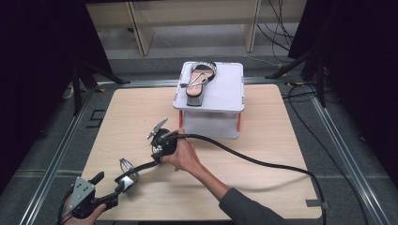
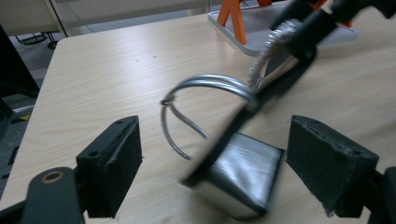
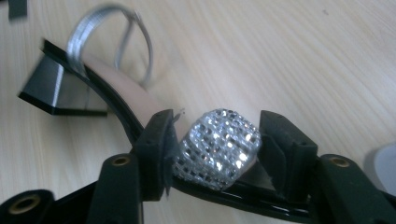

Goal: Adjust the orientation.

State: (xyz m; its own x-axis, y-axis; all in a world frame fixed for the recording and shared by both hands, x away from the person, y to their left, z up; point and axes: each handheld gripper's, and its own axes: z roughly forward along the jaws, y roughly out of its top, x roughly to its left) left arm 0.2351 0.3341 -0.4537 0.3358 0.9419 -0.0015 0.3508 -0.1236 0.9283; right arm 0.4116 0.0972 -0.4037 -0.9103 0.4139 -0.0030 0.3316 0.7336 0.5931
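A black block-heeled sandal point(image 1: 136, 171) with a silver ankle ring and a rhinestone toe band point(image 3: 219, 144) lies tilted on the wooden table point(image 1: 263, 122), toe end raised. My right gripper point(image 1: 158, 151) points down at its toe; in the right gripper view my right gripper point(image 3: 215, 140) has both pads against the sparkling band. My left gripper point(image 1: 110, 185) sits at the near left corner. In the left gripper view my left gripper point(image 2: 219, 149) stands open with the heel block point(image 2: 243, 177) between its pads, touching neither.
A matching sandal point(image 1: 199, 82) rests on a white two-tier stand point(image 1: 225, 89) with orange legs at the table's far side. The right gripper's thick black cable point(image 1: 263, 164) curves across the table to the right. Dark frames and cables surround the table.
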